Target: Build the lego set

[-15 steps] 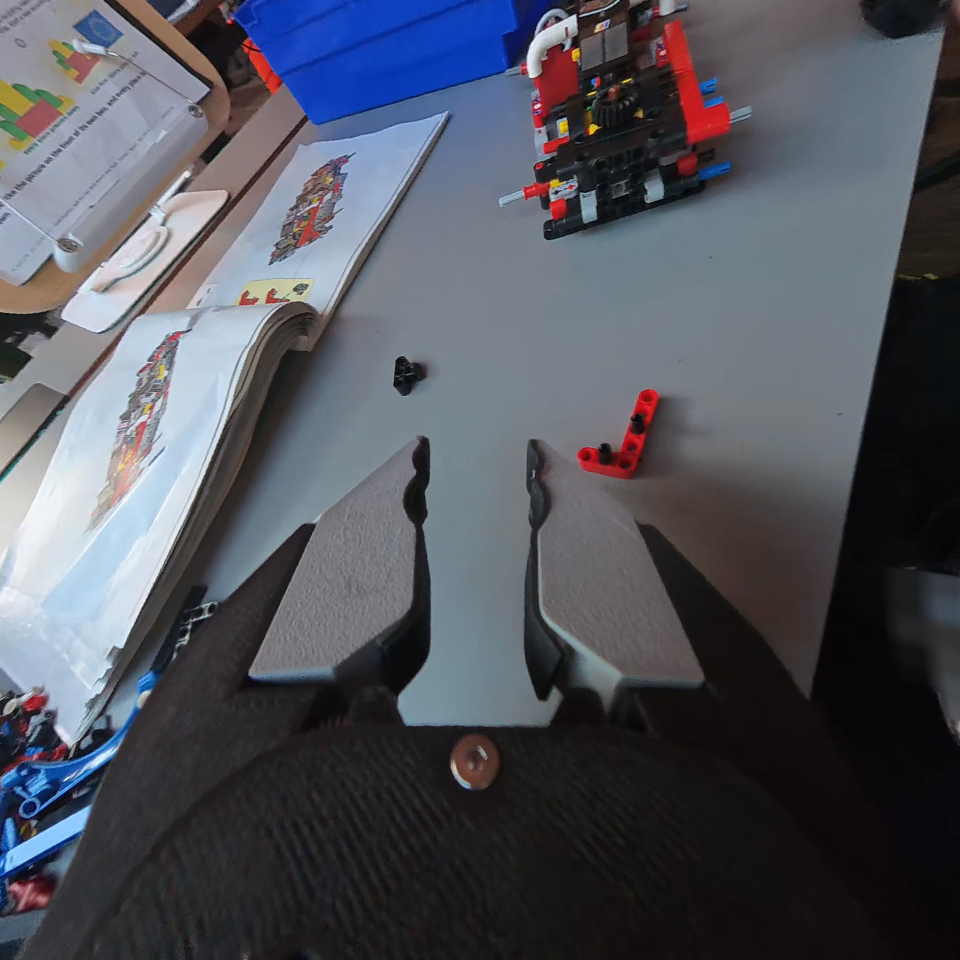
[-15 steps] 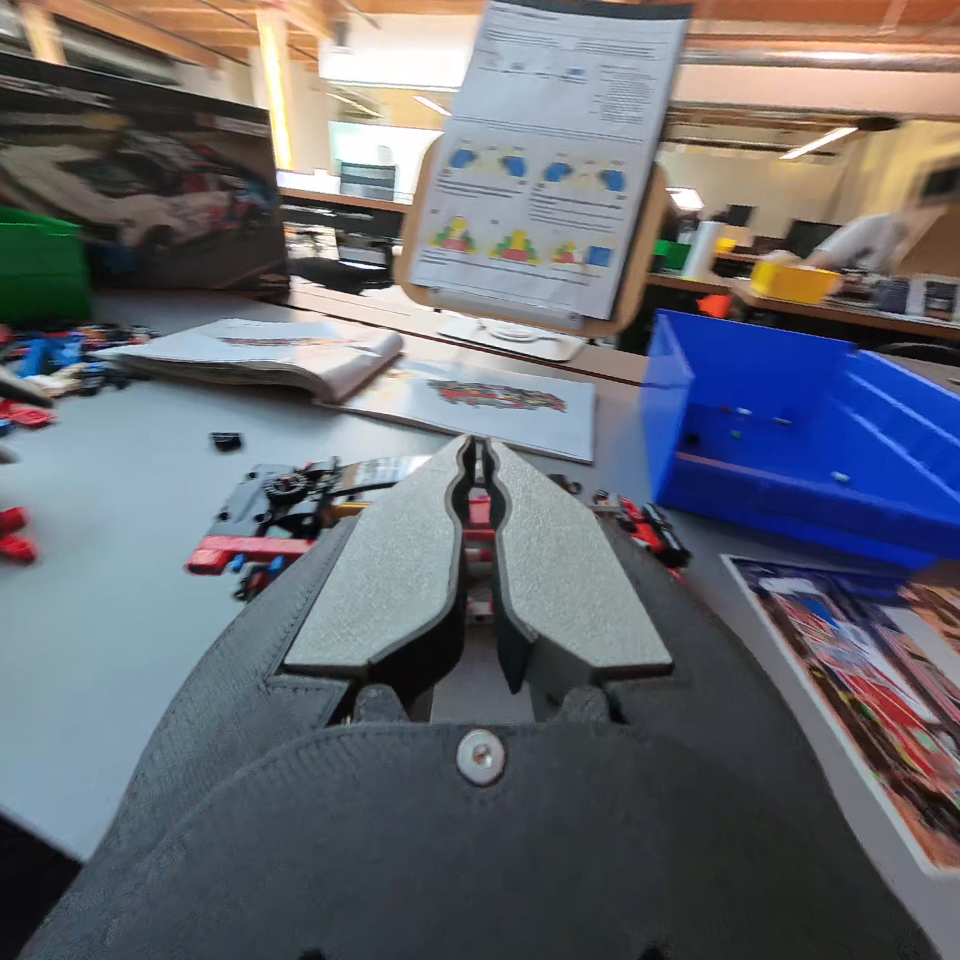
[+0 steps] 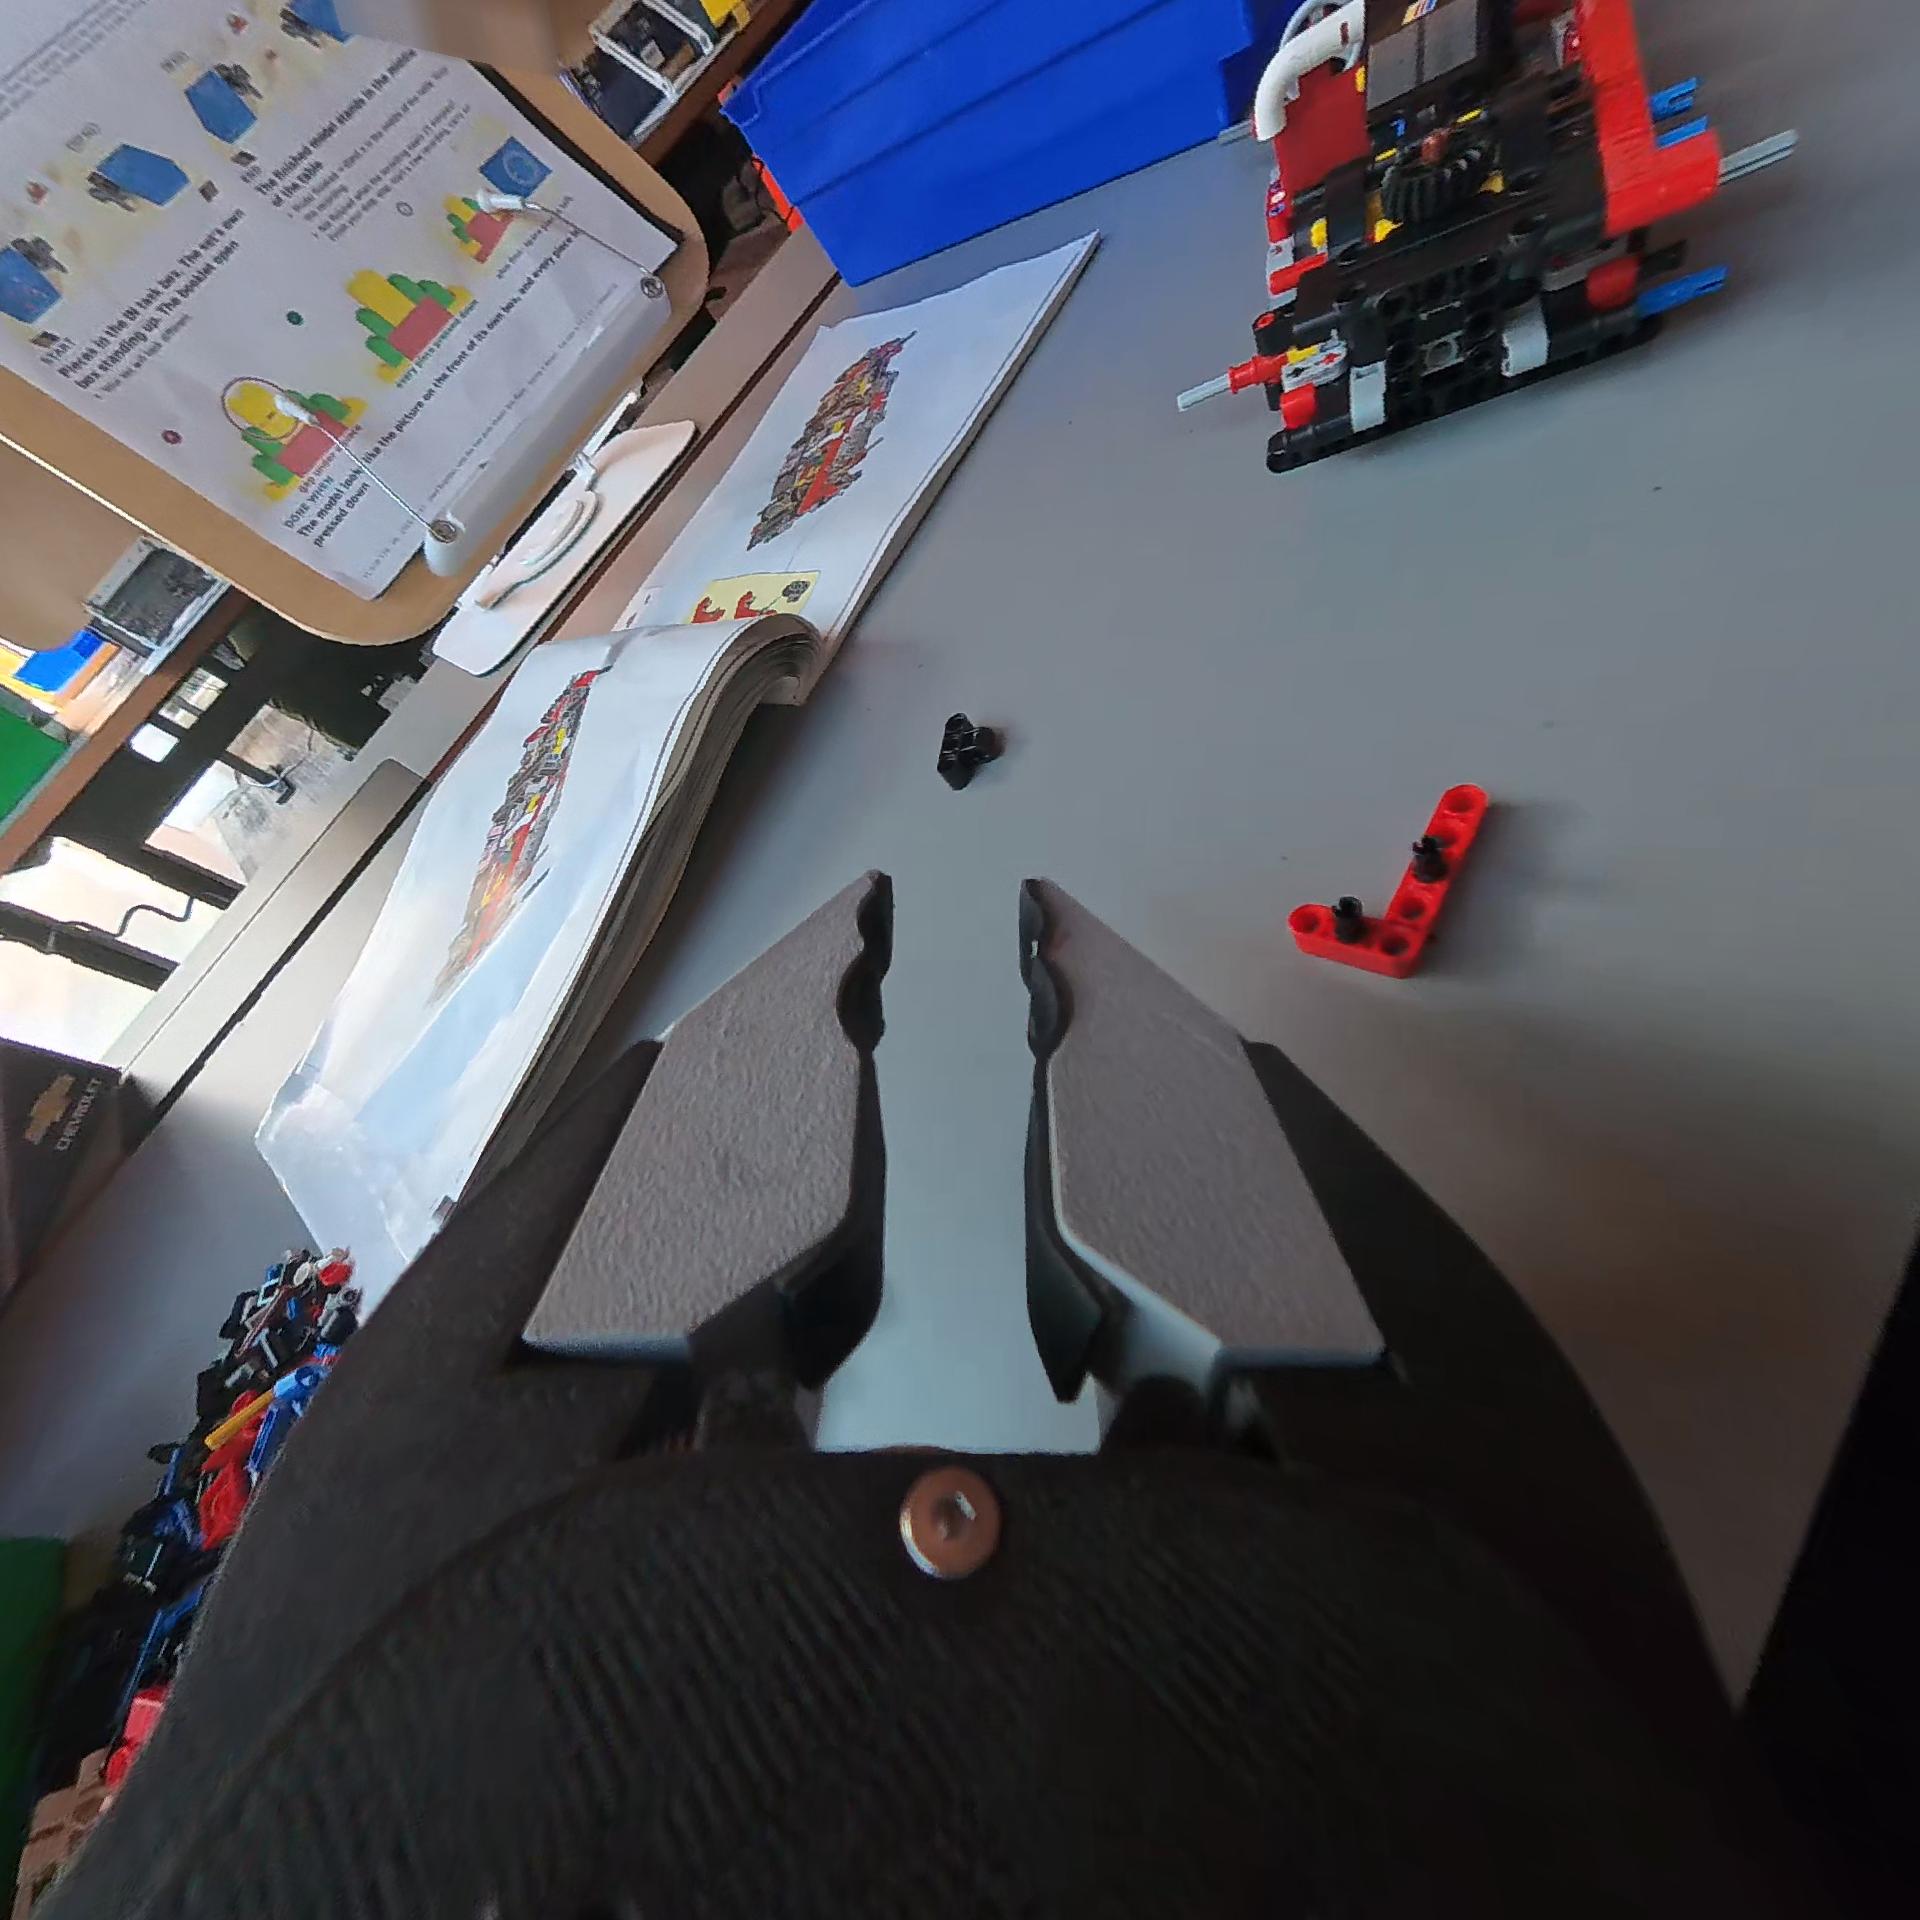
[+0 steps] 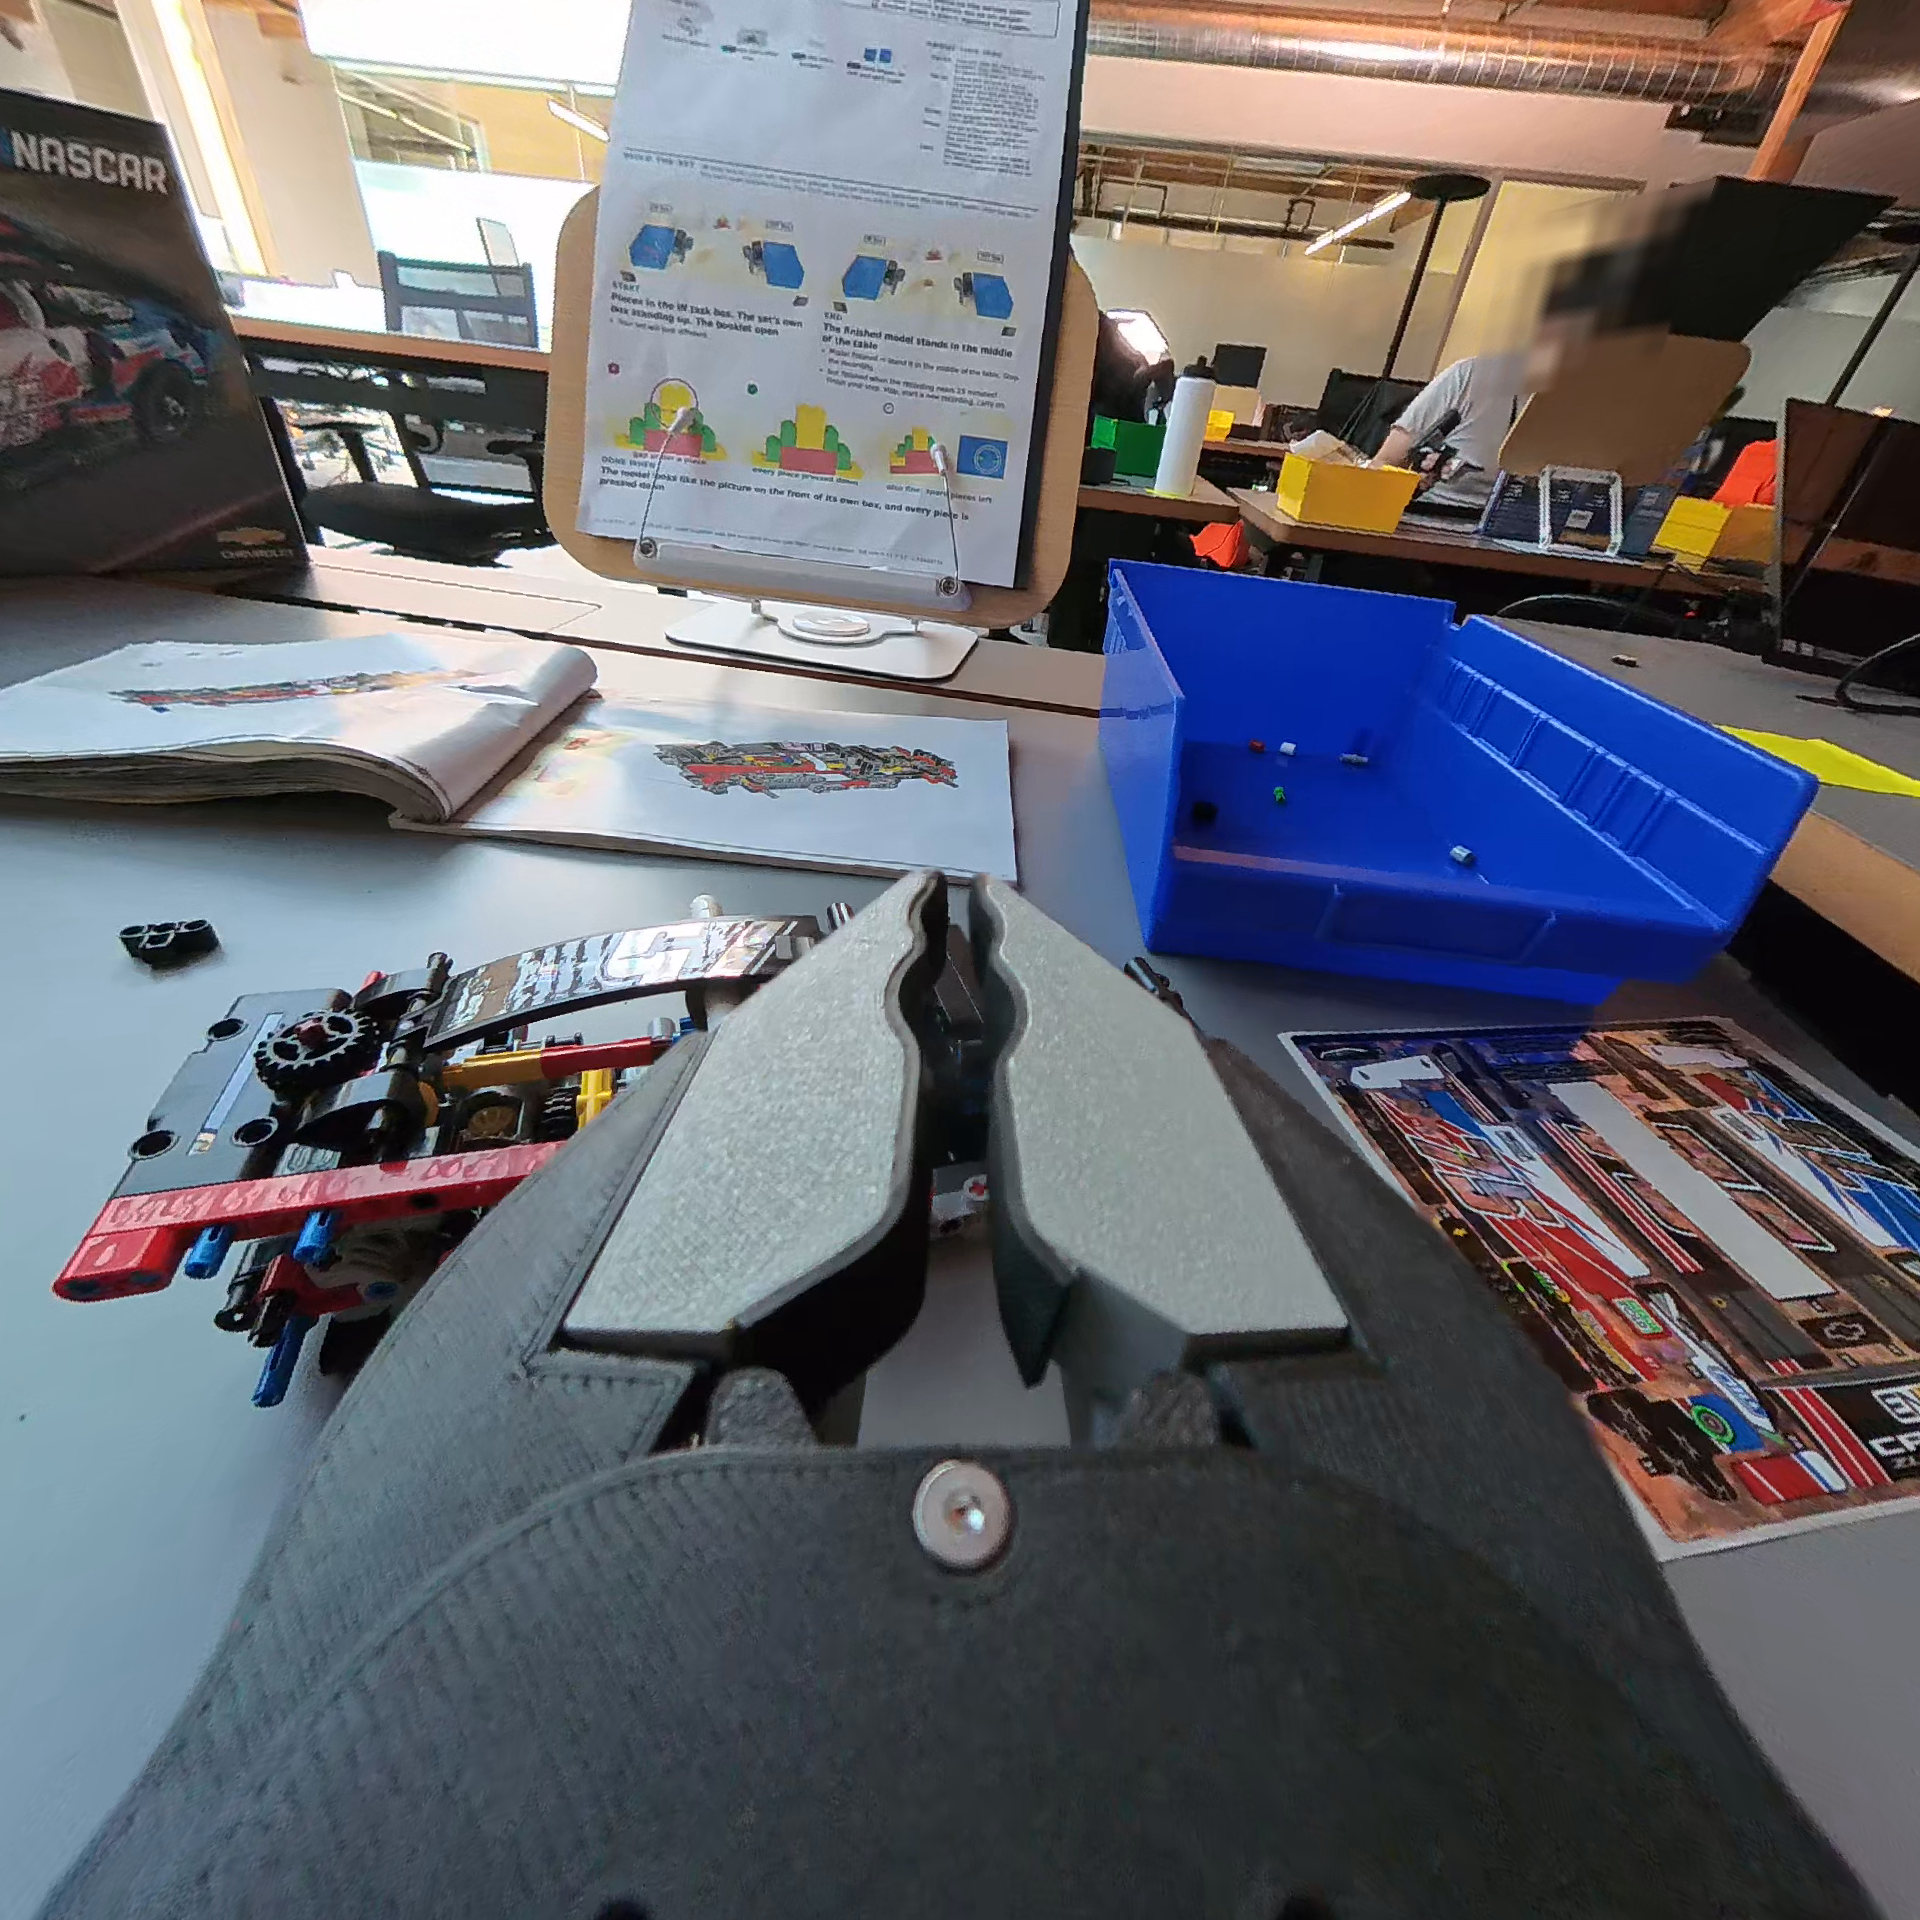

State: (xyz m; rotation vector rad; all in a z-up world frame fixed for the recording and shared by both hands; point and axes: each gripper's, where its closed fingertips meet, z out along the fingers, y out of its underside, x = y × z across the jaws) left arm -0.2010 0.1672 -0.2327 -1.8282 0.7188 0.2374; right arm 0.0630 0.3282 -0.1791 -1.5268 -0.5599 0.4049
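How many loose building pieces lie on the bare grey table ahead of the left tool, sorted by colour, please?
Black: 1, the small connector
Red: 1, the L-shaped beam carrying black pins
Total: 2

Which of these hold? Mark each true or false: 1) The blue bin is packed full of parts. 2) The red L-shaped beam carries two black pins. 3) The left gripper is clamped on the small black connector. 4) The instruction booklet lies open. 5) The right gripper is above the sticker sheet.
1) False: the blue bin holds only a few tiny pieces.
2) True: red L-shaped beam.
3) False: the left gripper is open and bare; the small black connector lies ahead of it.
4) True: instruction booklet.
5) False: the right gripper is over the partly built car model; the sticker sheet lies beside it.
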